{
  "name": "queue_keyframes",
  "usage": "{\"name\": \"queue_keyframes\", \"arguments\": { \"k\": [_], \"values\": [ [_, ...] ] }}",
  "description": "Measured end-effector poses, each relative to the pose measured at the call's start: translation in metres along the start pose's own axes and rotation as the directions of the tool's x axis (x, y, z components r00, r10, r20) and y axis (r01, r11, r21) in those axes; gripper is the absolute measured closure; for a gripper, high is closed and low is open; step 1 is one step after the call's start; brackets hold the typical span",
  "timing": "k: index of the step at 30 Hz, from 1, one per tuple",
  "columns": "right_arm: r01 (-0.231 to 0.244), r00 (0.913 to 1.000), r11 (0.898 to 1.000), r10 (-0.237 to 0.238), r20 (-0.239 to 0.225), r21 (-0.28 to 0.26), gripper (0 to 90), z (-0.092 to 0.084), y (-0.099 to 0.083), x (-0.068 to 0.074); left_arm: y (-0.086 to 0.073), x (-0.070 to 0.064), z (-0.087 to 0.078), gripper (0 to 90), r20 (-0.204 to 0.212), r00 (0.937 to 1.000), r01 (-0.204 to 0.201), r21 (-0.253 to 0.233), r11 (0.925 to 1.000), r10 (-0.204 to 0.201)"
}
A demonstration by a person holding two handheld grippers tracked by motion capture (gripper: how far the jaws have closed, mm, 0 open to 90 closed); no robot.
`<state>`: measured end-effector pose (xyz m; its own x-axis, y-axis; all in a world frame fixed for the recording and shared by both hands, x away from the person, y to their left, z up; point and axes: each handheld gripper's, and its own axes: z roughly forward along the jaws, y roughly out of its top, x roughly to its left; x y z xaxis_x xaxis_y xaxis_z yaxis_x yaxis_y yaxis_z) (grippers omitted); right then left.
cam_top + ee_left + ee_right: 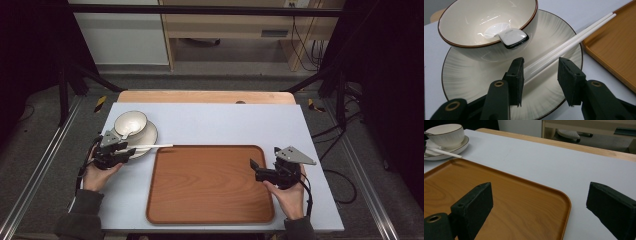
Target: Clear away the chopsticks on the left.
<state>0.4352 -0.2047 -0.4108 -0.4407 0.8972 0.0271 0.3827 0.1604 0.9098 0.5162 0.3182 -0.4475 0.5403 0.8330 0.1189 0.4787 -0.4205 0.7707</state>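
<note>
White counter [210, 122] carries, at ten o'clock, a plate [474, 80] with chopsticks [564, 46] lying between the left gripper [540, 77]'s half-spread jaws, not yet pinched; a skewed squeeze could roll them off; the right gripper [539, 202]'s jaws are spread.

chopsticks' [564, 42] near ends hidden behind left tongs [541, 75]

A lab-like recording room: the table [210, 120], covered with a pale sheet, stands inside a black metal frame [200, 10] with struts on both sides. Cables [305, 47] hang behind the table near a light wooden cabinet [225, 30], above grey carpet floor [45, 140].
</note>
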Motion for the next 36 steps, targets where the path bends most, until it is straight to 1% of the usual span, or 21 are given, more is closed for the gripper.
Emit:
{"name": "queue_keyframes", "arguments": {
  "k": [2,5,7,9,11,15,16,20,22,24,30,36],
  "values": [
    [-0.003,1.0,1.0,0.003,-0.003,0.0,7.1,0.0,0.0,0.0,0.0,0.001,0.001,55.1,0.007,1.0,-0.001,-0.007,1.0,0.001],
    [-0.002,1.0,1.0,0.002,-0.002,0.0,7.2,0.0,0.0,0.0,-0.001,0.001,0.002,54.7,0.005,1.0,-0.004,-0.003,1.0,0.004],
    [-0.003,1.0,1.0,0.003,-0.004,0.002,7.2,0.0,0.0,0.0,-0.001,0.0,0.004,55.8,-0.005,0.9998,-0.017,0.027,0.9995,0.017],
    [-0.002,1.0,1.0,0.002,-0.003,0.002,7.2,0.0,0.0,0.0,-0.001,-0.001,0.004,57.0,-0.008,0.9998,-0.018,0.029,0.9994,0.018],
    [-0.005,1.0,1.0,0.005,-0.002,0.001,7.2,0.0,0.0,0.0,-0.001,-0.002,0.003,59.0,-0.008,0.9998,-0.018,0.03,0.9994,0.018],
    [-0.009,1.0,1.0,0.009,-0.003,0.0,7.2,0.0,0.0,-0.001,-0.001,-0.003,0.003,63.5,-0.009,0.9997,-0.024,0.048,0.9985,0.024],
    [-0.009,1.0,1.0,0.009,-0.003,0.0,7.2,0.0,0.0,-0.001,-0.001,-0.004,0.003,63.5,-0.005,0.9998,-0.019,0.048,0.9987,0.02],
    [-0.008,1.0,1.0,0.008,-0.005,0.004,7.1,0.0,0.0,-0.001,-0.003,-0.006,-0.001,69.3,0.002,0.9997,-0.025,0.05,0.9985,0.025],
    [-0.009,1.0,1.0,0.009,-0.005,0.004,7.1,0.0,0.0,-0.001,-0.003,-0.006,-0.001,70.3,0.006,0.9997,-0.023,0.053,0.9983,0.023],
    [-0.011,0.9999,1.0,0.011,-0.005,0.001,7.1,-0.001,0.0,-0.002,-0.004,-0.007,-0.002,73.6,0.004,0.9998,-0.022,0.05,0.9985,0.022],
    [-0.011,0.9999,1.0,0.011,-0.003,0.001,7.1,-0.001,0.0,-0.002,-0.004,-0.01,-0.004,78.6,0.005,0.9996,-0.03,0.064,0.9975,0.029],
    [-0.011,0.9999,1.0,0.012,-0.003,0.003,7.1,-0.002,0.0,-0.003,-0.003,-0.012,-0.005,80.7,0.0,0.9999,-0.013,0.065,0.9978,0.013]
  ]
}}
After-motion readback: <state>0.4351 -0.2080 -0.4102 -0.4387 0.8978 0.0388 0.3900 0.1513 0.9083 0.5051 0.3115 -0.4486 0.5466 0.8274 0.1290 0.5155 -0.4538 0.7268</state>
